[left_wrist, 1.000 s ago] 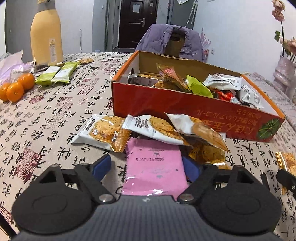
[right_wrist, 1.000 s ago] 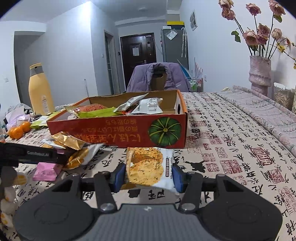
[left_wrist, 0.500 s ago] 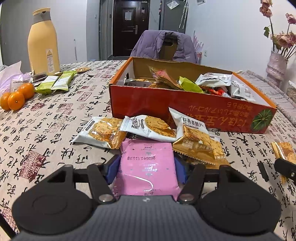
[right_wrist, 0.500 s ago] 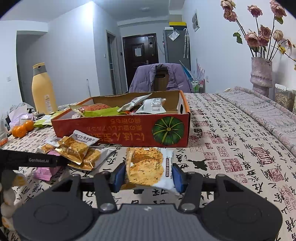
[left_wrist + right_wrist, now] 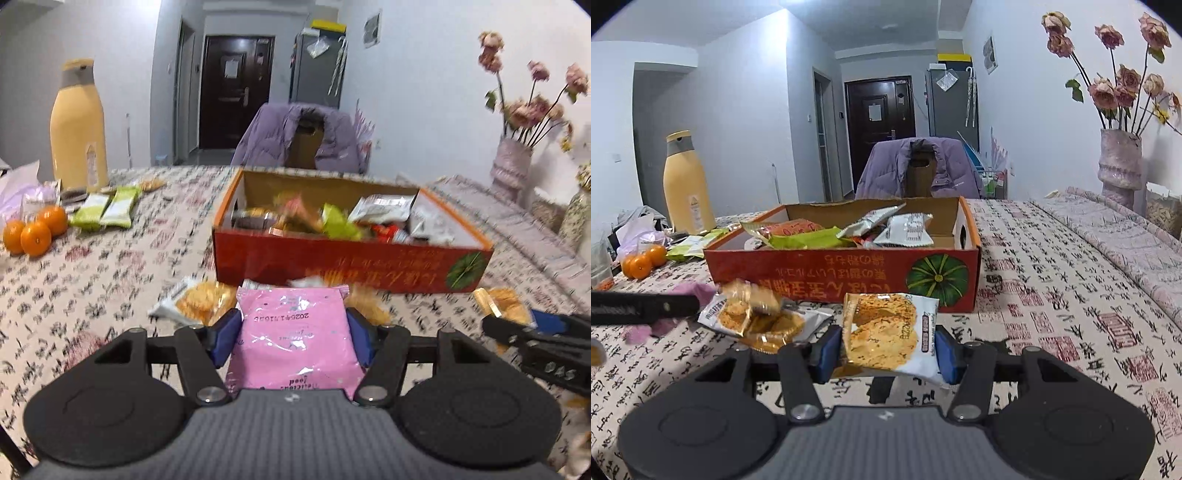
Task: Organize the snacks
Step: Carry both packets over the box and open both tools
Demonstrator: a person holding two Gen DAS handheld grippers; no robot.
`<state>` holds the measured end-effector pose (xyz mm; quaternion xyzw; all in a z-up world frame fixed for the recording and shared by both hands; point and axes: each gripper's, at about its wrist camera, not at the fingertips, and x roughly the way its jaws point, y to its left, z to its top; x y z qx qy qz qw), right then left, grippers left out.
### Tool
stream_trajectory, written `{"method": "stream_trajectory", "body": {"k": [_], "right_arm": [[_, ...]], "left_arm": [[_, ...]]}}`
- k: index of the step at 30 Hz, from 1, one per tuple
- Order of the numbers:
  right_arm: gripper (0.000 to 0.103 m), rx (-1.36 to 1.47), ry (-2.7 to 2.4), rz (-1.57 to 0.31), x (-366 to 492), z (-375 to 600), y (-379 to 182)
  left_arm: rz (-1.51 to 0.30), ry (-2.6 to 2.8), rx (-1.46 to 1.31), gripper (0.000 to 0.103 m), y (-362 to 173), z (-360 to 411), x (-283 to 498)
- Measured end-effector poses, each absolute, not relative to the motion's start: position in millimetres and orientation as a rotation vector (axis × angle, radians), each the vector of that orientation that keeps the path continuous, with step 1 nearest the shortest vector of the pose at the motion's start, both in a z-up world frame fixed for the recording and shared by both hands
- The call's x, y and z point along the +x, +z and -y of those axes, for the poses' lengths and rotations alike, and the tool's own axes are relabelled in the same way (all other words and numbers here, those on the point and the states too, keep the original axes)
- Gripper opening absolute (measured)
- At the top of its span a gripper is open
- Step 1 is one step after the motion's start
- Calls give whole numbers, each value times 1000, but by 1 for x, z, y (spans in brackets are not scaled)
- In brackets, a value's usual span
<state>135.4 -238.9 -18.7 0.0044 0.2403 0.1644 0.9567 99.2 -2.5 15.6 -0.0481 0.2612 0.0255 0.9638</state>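
My left gripper (image 5: 293,334) is shut on a pink snack packet (image 5: 293,339) and holds it lifted, in front of the red cardboard box (image 5: 347,258) that holds several snack packets. My right gripper (image 5: 886,349) is shut on a white and orange cracker packet (image 5: 886,328), held above the table just in front of the box (image 5: 842,273). The right gripper also shows at the right edge of the left wrist view (image 5: 532,332). Loose cracker packets (image 5: 757,317) lie on the table before the box, left of my right gripper.
A yellow bottle (image 5: 79,125), oranges (image 5: 35,232) and green packets (image 5: 105,210) sit at the far left. A vase of dried flowers (image 5: 1119,170) stands at the far right. A chair with a purple jacket (image 5: 299,138) is behind the table.
My left gripper closed on the pink packet and lifted it off the table. The right gripper rose slightly with the cracker packet. The loose packets by the box shifted.
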Motion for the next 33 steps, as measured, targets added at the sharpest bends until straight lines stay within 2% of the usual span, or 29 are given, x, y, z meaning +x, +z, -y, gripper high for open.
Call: {"method": "stream_trajectory", "body": {"k": [10, 20, 33], "right_arm": [[52, -13, 342, -437, 153, 230, -2], [52, -43, 335, -382, 199, 213, 20], [52, -54, 307, -374, 278, 190, 28]], "left_arm": [[-444, 25, -85, 62, 46, 5, 114], [-392, 10, -63, 62, 67, 15, 166], [-384, 30, -80, 62, 62, 16, 243]]}}
